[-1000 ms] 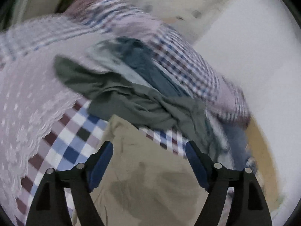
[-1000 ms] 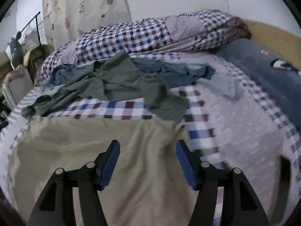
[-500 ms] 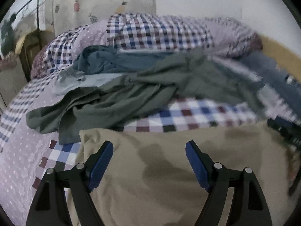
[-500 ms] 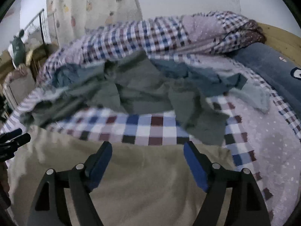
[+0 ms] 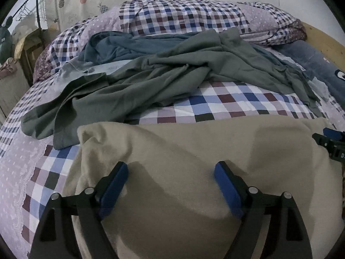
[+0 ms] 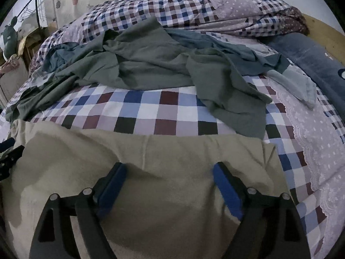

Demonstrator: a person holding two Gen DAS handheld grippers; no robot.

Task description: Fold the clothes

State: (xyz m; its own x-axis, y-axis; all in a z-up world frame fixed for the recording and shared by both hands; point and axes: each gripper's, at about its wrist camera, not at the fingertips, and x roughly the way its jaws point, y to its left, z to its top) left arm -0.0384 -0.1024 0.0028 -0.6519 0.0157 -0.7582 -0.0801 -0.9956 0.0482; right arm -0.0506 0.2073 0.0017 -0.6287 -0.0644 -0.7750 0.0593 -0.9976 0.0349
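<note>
Both tongs hang low over the bed, pointing toward the wall. Left tongs [image 5: 171, 172]: jaws spread wide, holding nothing, above the beige cloth [image 5: 194, 151]. Right tongs [image 6: 169, 172]: jaws equally wide and empty, above the same cloth. It lies spread flat directly under both tongs. Beyond it, a rumpled green garment [image 5: 151, 79] rests on the checked sheet [image 6: 146, 112].
</note>
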